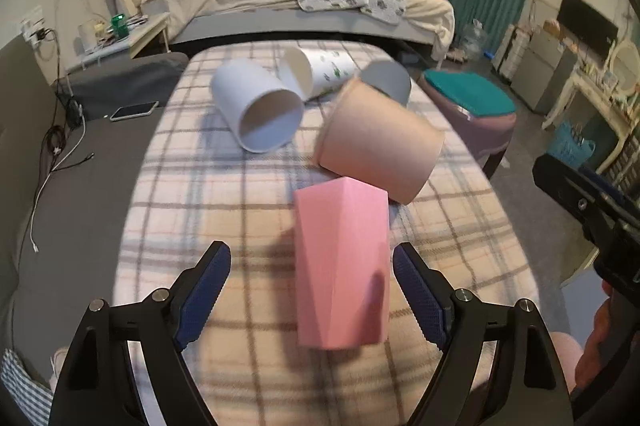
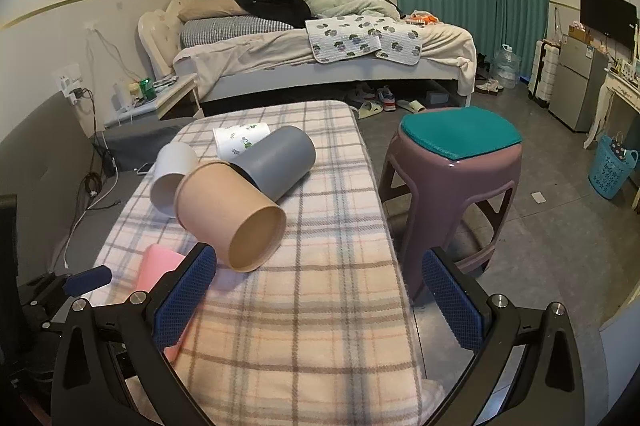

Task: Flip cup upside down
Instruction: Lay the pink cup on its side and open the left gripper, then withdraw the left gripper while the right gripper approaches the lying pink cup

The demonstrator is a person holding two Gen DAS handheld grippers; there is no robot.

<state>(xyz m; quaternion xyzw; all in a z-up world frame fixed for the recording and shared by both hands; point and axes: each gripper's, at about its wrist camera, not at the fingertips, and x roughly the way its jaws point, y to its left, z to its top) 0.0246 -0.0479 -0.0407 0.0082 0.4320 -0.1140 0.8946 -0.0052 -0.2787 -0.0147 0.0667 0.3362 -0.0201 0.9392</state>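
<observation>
A faceted pink cup [image 1: 342, 266] stands on the plaid-covered bench [image 1: 224, 210], between the fingers of my open left gripper [image 1: 312, 262], which does not touch it. Which end of the cup is up I cannot tell. Behind it a tan paper cup [image 1: 376, 146] lies on its side. In the right wrist view the pink cup [image 2: 160, 266] shows at the left, partly behind a finger. My right gripper [image 2: 320, 270] is open and empty above the bench, with the tan cup [image 2: 232, 214] just ahead of its left finger.
A white cup [image 1: 256, 106], a printed white cup [image 1: 320, 70] and a grey cup [image 2: 276, 162] lie on their sides at the far end of the bench. A purple stool [image 2: 452, 178] with a teal cushion stands to the right. A phone [image 1: 134, 111] lies at the left.
</observation>
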